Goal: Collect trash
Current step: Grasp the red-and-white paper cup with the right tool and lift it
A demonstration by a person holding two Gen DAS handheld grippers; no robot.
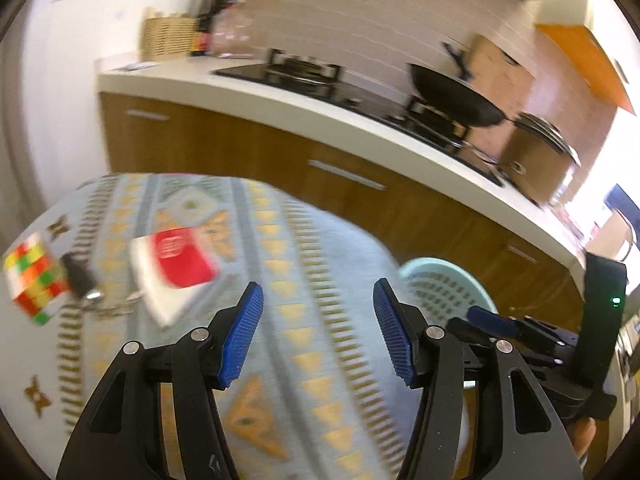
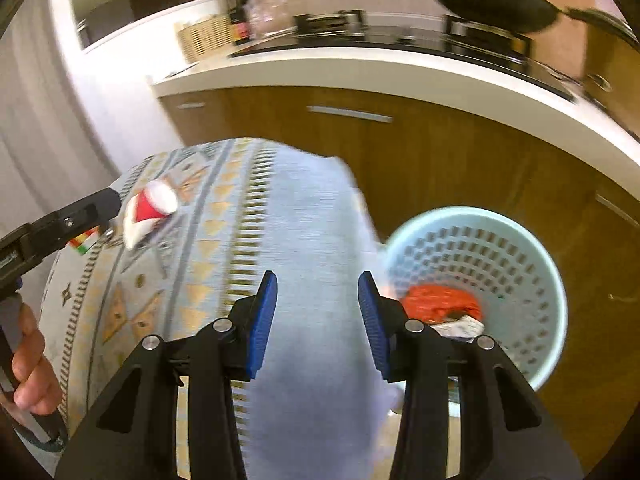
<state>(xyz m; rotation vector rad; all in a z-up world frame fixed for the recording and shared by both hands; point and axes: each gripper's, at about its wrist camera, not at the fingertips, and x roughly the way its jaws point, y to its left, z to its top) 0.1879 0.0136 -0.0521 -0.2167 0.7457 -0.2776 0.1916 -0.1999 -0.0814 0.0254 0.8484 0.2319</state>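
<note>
A red and white paper cup (image 1: 176, 270) lies on its side on the patterned tablecloth (image 1: 304, 280), ahead and left of my left gripper (image 1: 318, 332), which is open and empty. The cup also shows in the right wrist view (image 2: 150, 208). A pale blue perforated basket (image 2: 476, 276) stands on the floor beside the table, right of my right gripper (image 2: 318, 320), which is open and empty. Red crumpled trash (image 2: 438, 302) and a pale scrap (image 2: 460, 326) lie inside the basket. The basket also shows in the left wrist view (image 1: 444, 284).
A colourful puzzle cube (image 1: 34, 278) and a black key fob with a chain (image 1: 84, 280) lie left of the cup. A wooden kitchen counter (image 1: 360, 184) with a hob and a black wok (image 1: 456, 96) runs behind the table.
</note>
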